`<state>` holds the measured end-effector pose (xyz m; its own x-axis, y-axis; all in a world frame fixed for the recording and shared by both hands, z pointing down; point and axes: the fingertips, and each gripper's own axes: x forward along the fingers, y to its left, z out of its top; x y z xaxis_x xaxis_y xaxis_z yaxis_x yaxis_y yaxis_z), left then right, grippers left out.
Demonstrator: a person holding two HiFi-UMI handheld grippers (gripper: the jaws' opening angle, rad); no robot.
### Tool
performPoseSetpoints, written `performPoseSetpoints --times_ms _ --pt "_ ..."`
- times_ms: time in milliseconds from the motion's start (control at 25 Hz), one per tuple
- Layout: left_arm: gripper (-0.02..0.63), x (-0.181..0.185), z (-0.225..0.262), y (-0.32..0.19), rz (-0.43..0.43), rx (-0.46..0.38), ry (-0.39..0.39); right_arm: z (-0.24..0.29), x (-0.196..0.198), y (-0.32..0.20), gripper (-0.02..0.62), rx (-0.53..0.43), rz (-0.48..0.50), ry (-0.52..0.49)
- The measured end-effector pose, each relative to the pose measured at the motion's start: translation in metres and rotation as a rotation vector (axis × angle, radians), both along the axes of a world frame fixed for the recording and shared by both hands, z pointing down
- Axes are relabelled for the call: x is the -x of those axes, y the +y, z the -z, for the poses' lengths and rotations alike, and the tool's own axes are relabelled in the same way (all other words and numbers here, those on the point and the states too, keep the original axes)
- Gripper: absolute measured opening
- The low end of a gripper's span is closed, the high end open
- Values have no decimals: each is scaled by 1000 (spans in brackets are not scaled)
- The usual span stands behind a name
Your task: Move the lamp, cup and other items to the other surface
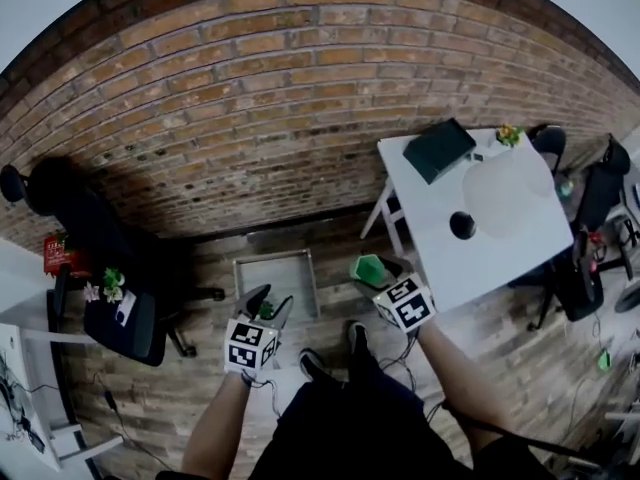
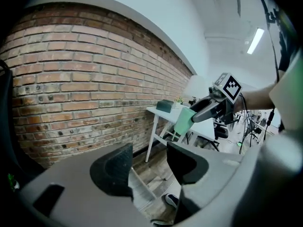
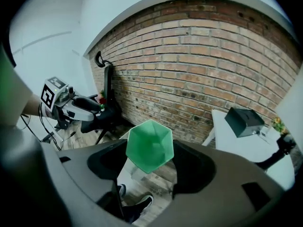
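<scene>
**Cup in the right gripper, held off the table's corner**

We stand on the wooden floor (image 1: pixel 200 388) facing the brick wall (image 1: pixel 300 88), both forearms stretched ahead.

The right gripper (image 1: pixel 377 274) reaches forward and to the right, tipped well downward with its marker cube on top. Its jaws are clamped on the green hexagonal cup (image 1: pixel 368 267). In the right gripper view the cup (image 3: pixel 150 145) sits between the two pads with its open mouth towards the camera. It hangs in the air over the floor, just beside the near left corner of the white table (image 1: pixel 500 248), and touches nothing else.

The left gripper (image 1: pixel 268 308) points forward and slightly down, above the near edge of a grey tray (image 1: pixel 275 260) lying on the floor. Its jaws stand apart, and the left gripper view shows only floor between the pads (image 2: pixel 116 167).

On the table's far side lie a dark box (image 1: pixel 438 148) and a small plant (image 1: pixel 509 134). Nearer to us is a pale dome over a black base, probably the lamp (image 1: pixel 495 196).

Far to the left stands a black office chair (image 1: pixel 120 323) with small items on its seat.
</scene>
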<state>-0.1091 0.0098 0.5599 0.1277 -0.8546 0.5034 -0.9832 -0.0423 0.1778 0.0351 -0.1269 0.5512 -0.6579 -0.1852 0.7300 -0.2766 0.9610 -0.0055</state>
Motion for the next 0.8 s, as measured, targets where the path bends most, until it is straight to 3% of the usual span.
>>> performPoseSetpoints --times_ms 440,800 --pt "216 -45 4 -36 -114 4 -10 16 -99 -50 304 -6 -229 -26" --pt "216 -110 17 -82 -141 2 -23 21 -181 -96 304 -12 -292 -47"
